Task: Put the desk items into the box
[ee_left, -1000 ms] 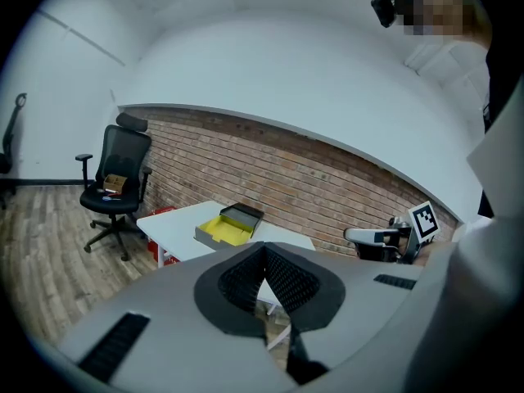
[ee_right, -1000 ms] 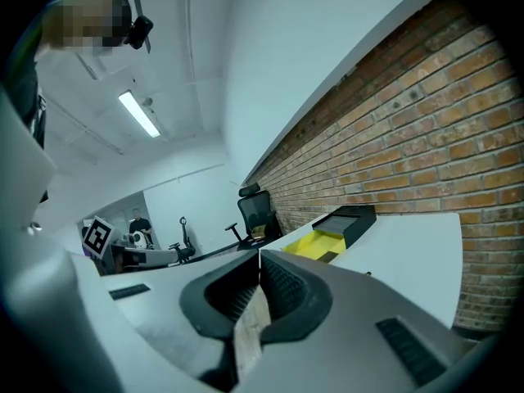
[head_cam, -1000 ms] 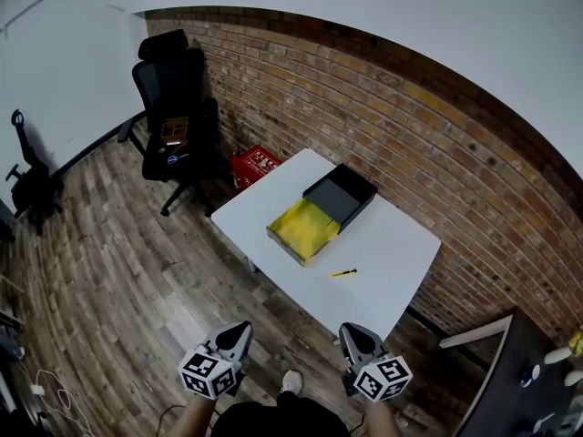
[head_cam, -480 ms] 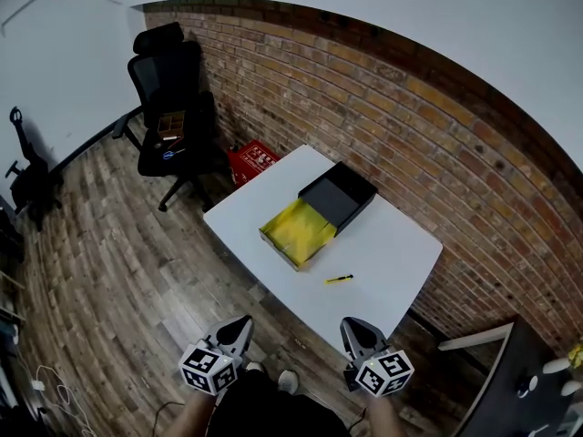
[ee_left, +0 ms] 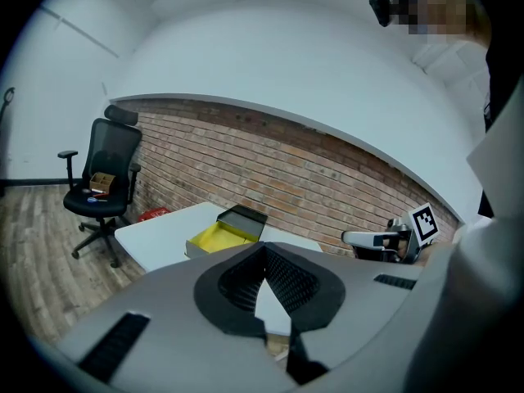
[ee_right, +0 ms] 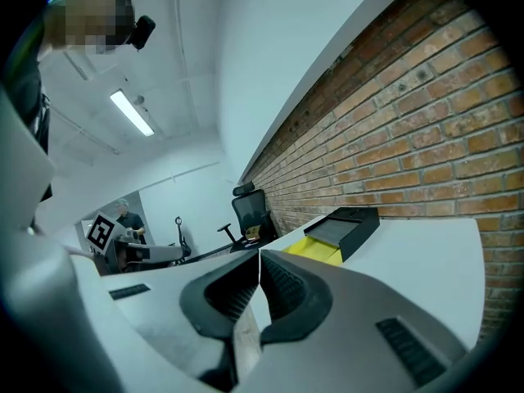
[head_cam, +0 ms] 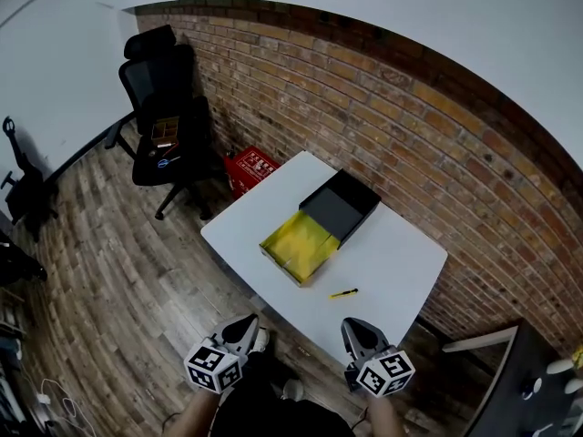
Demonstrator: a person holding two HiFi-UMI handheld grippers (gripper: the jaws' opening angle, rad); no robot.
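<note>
Approach is the step in hand, as I judge it: nothing has been picked up yet and both claws hang short of the desk (head_cam: 401, 244), near the person's body. The left claw (head_cam: 247, 322) has its jaws pressed together with nothing between them, and the right claw (head_cam: 353, 327) is likewise closed and empty. The only loose item I can make out is a slim yellow pen (head_cam: 343, 293), lying flat on the bare desk top near the close corner, well apart from the box (head_cam: 293, 246). The box sits open toward the middle of the desk, its yellow inside facing up, with the dark lid (head_cam: 342, 209) touching its far side. The pen's long axis runs roughly left to right in the head view, with the right end tipped slightly away from the person; which end is the writing tip is too small to tell. The next move probably calls for stepping in, parting the jaws of the right claw, which is nearer, and coming down across the pen's narrow width, not along its length.
</note>
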